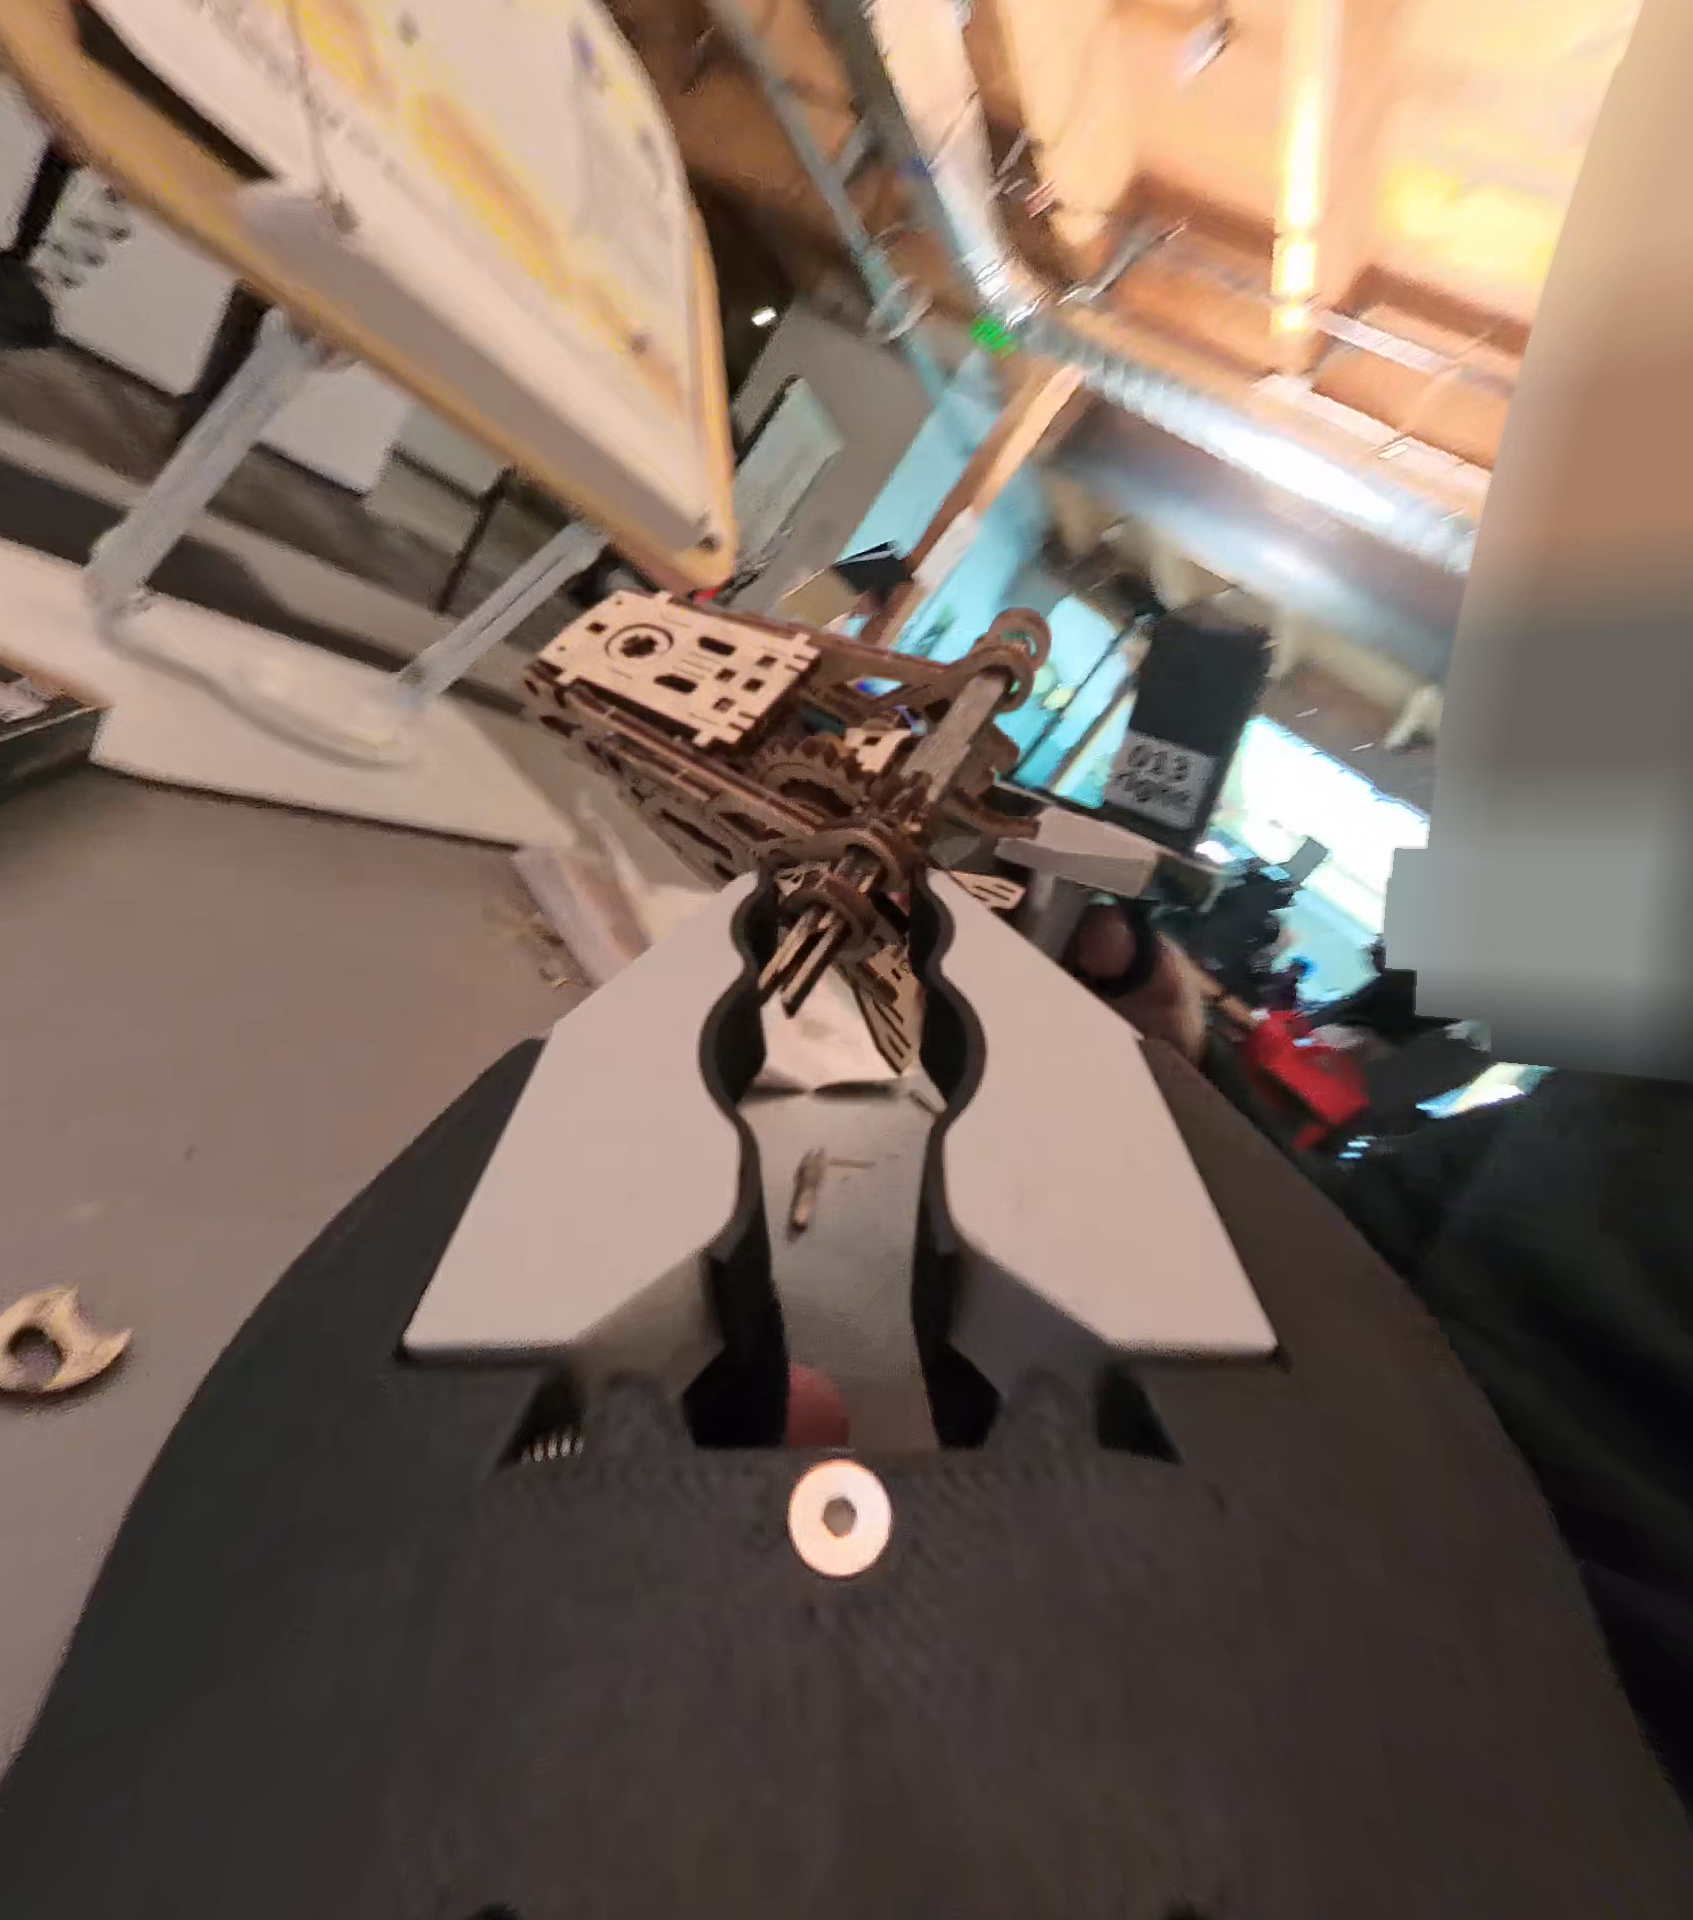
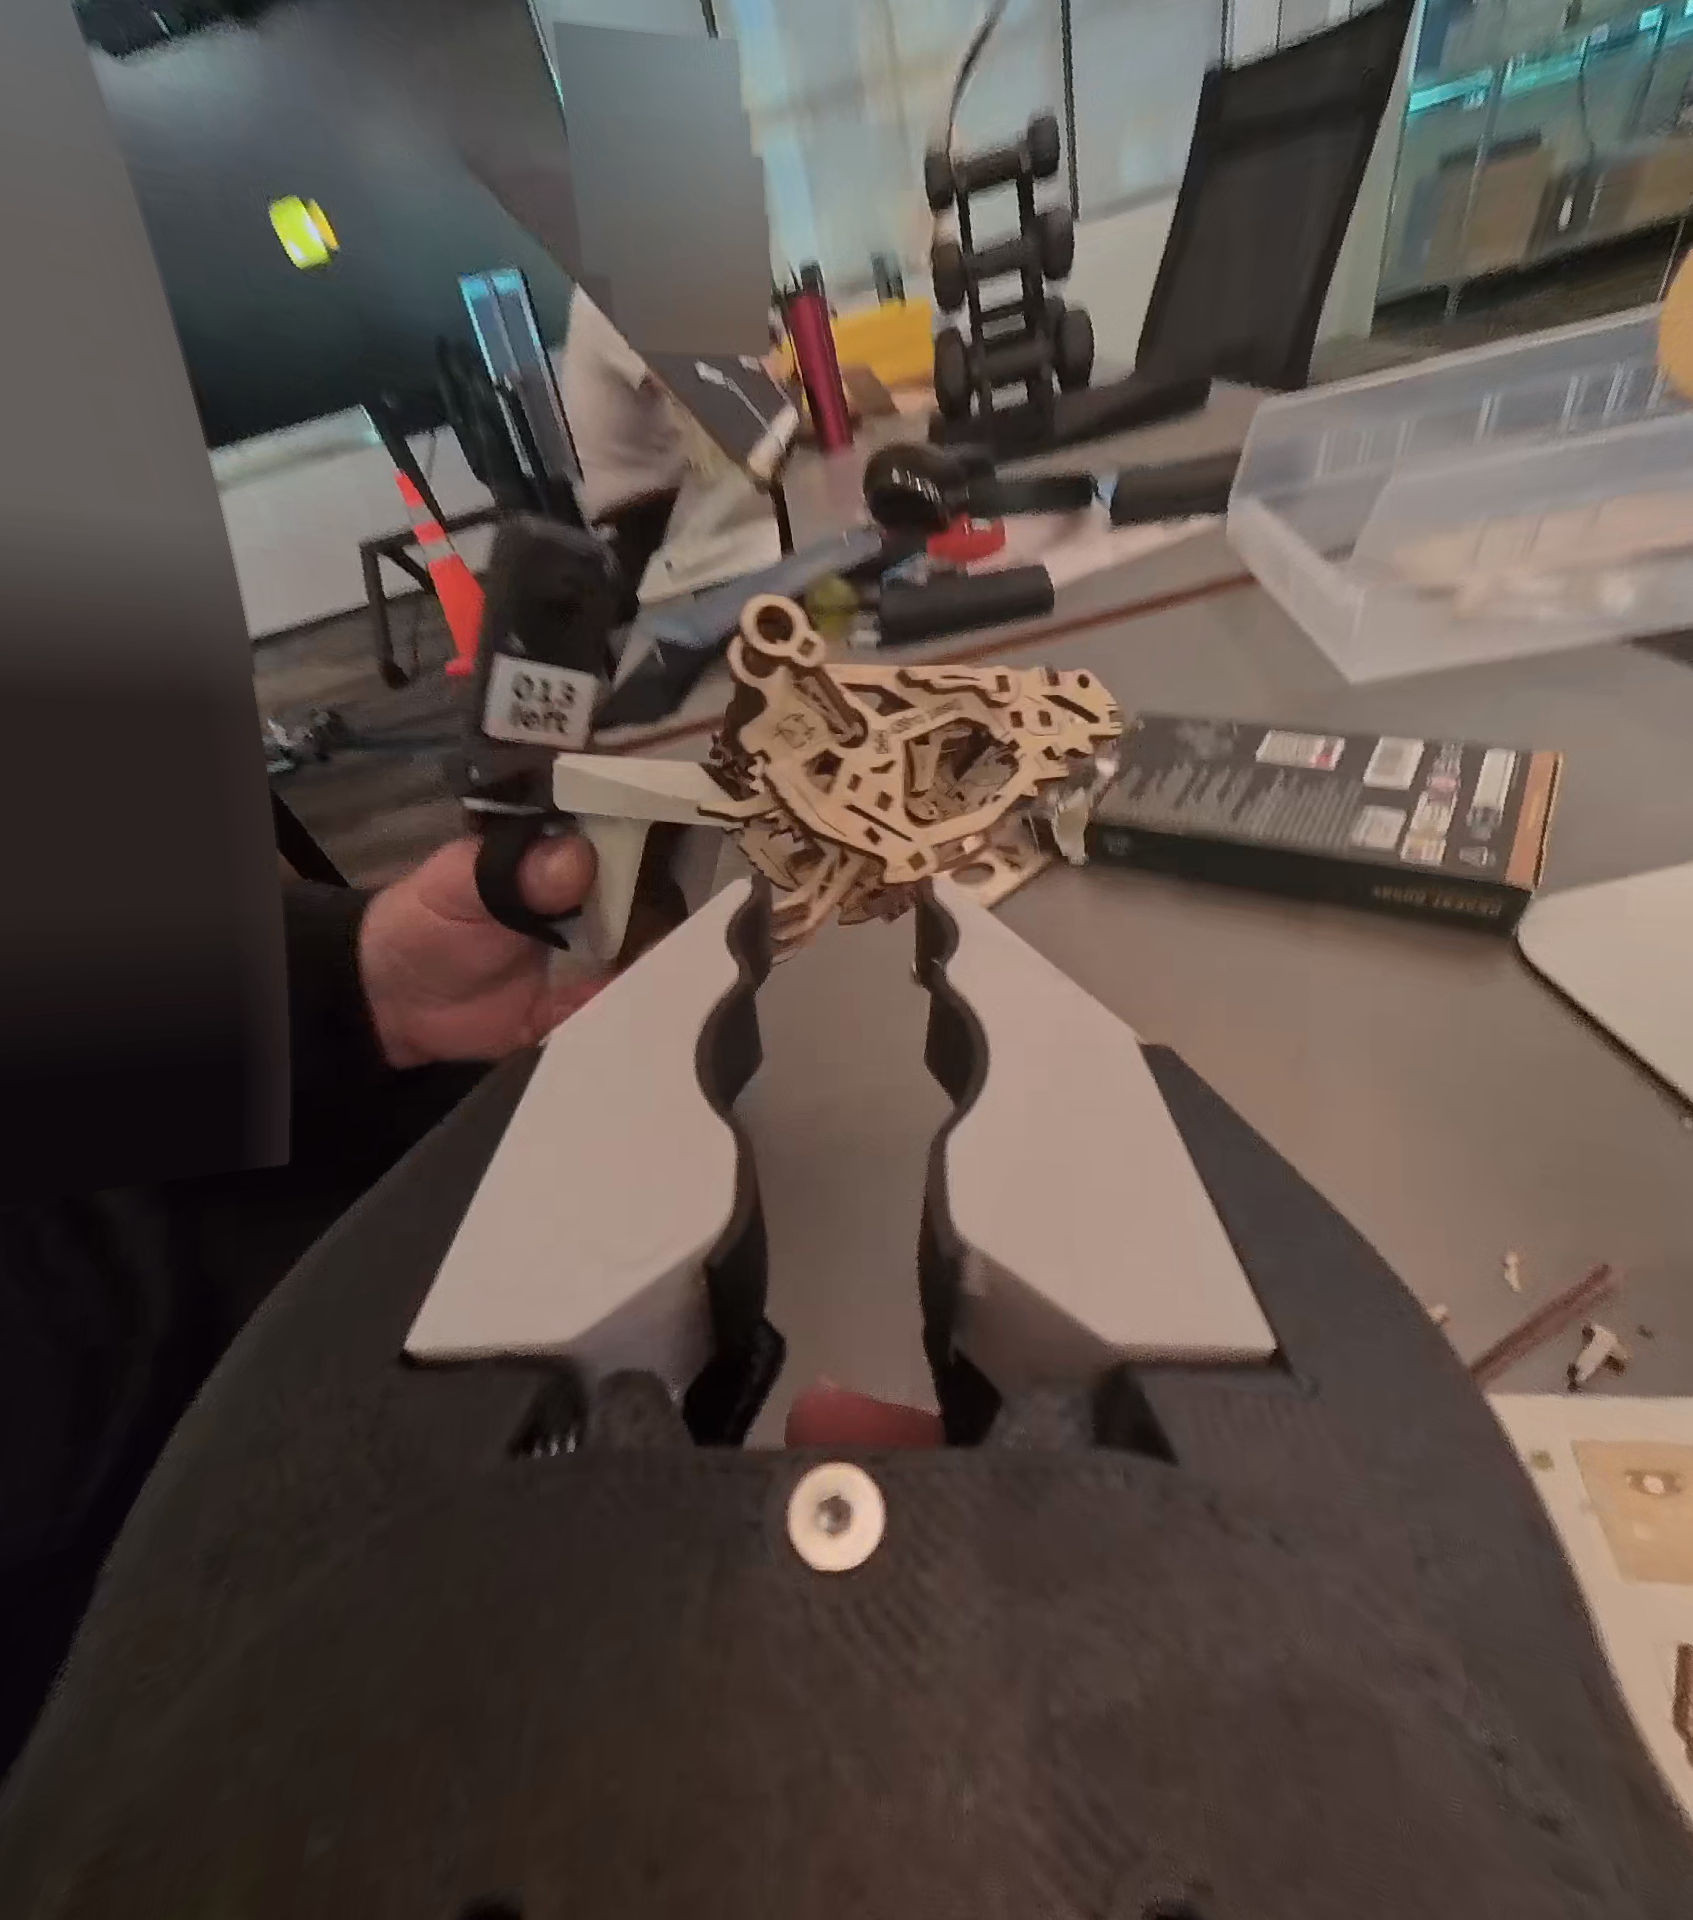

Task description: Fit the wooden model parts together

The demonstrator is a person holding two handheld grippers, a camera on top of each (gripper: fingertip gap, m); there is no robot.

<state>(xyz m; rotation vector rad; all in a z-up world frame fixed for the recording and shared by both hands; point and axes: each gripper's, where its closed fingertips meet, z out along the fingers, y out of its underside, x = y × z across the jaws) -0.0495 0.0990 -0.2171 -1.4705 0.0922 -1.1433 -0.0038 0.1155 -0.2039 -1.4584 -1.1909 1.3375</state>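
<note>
**Wooden model held in the air between both grippers**

Wooden and half built, the model (image 2: 909, 790) hangs above the grey table (image 2: 1237, 1039), with both grippers at it. The left gripper (image 1: 837, 904) has its jaws narrowed around a small axle-and-gear stub at the model's near end; the pads look closed against that stub, so I take it as gripped. In the right wrist view the same gripper reaches in from the left, one pale finger running into the model's side.

The right gripper (image 2: 837, 914) stands partly open below the model. The lowest wooden plates dip between its fingertips, but whether the pads press on them I cannot tell.

The step in hand looks like turning or re-gripping the model, not adding a part: neither gripper carries a loose piece. The next move likely calls for the right gripper to get a firm hold on a sturdy plate, not the thin fretwork, which could snap.

A loose wooden piece (image 1: 42, 1351) lies on the table. A clear plastic tray (image 2: 1507, 520) stands farther off; its contents are too blurred to name. A dark box (image 2: 1341, 821) lies shut behind the model.
</note>
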